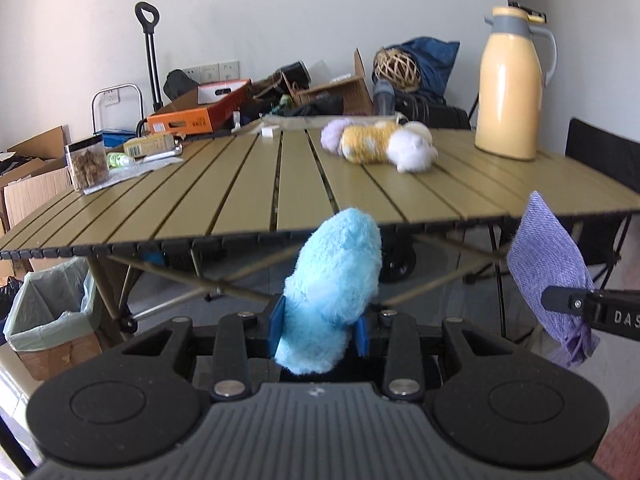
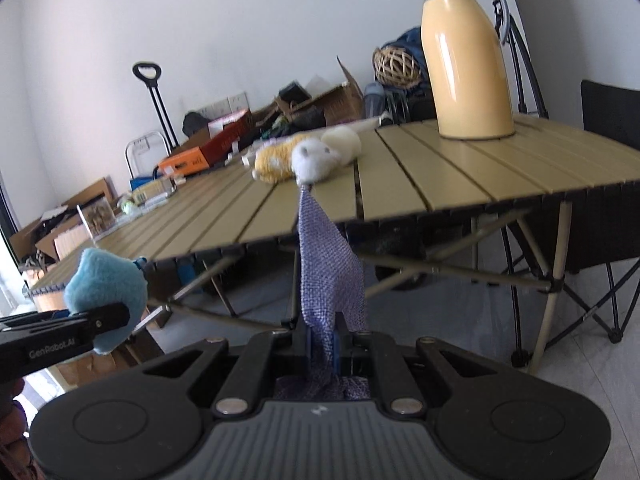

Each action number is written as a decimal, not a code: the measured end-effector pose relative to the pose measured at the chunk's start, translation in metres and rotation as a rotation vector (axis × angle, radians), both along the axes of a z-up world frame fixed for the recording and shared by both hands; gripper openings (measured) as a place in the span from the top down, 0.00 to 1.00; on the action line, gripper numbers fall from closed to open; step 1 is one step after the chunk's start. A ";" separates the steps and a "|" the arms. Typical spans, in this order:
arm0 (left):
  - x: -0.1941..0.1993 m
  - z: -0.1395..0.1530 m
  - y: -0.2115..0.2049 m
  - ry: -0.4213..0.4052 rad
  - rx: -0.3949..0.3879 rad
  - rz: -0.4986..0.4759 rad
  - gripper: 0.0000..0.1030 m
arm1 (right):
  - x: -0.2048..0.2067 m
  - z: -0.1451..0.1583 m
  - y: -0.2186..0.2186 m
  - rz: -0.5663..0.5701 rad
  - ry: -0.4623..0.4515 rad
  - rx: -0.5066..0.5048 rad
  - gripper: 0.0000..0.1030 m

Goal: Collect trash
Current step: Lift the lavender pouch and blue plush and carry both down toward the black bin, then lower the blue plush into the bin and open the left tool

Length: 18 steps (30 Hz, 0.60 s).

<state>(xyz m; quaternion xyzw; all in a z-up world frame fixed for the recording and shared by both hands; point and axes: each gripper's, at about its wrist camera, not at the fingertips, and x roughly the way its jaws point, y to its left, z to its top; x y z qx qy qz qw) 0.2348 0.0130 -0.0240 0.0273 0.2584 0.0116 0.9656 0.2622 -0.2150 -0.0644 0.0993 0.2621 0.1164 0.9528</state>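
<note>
Looking left to right, we see a lined cardboard bin on the floor, then the slatted olive table with a snack jar, plush toys and yellow thermos. Below its edge, left gripper clamps the blue plush; right gripper pinches the purple cloth.

Cluttered home room: folding table, boxes.
</note>
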 end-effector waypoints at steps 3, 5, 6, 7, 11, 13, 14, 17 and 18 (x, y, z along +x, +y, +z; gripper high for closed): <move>-0.004 -0.009 0.004 0.026 0.007 -0.001 0.67 | 0.000 -0.008 0.002 0.008 0.031 -0.010 0.91; -0.005 -0.017 0.008 0.050 0.012 0.001 0.67 | 0.000 -0.014 0.003 0.014 0.046 -0.023 0.91; -0.005 -0.021 0.011 0.064 0.012 0.001 0.67 | 0.000 -0.017 0.002 0.015 0.054 -0.026 0.91; -0.005 -0.026 0.013 0.080 0.012 0.002 0.67 | 0.000 -0.020 0.002 0.015 0.065 -0.029 0.91; -0.003 -0.044 0.022 0.151 0.008 0.018 0.67 | 0.005 -0.033 0.001 0.008 0.117 -0.035 0.91; -0.001 -0.052 0.028 0.182 0.007 0.033 0.67 | 0.008 -0.039 0.002 0.004 0.142 -0.037 0.91; -0.001 -0.056 0.031 0.197 0.005 0.042 0.67 | 0.009 -0.041 0.002 0.002 0.154 -0.038 0.91; 0.003 -0.064 0.040 0.237 -0.018 0.069 0.67 | 0.013 -0.049 0.003 0.005 0.180 -0.041 0.91; 0.005 -0.065 0.043 0.248 -0.026 0.078 0.67 | 0.014 -0.051 0.003 0.006 0.186 -0.043 0.91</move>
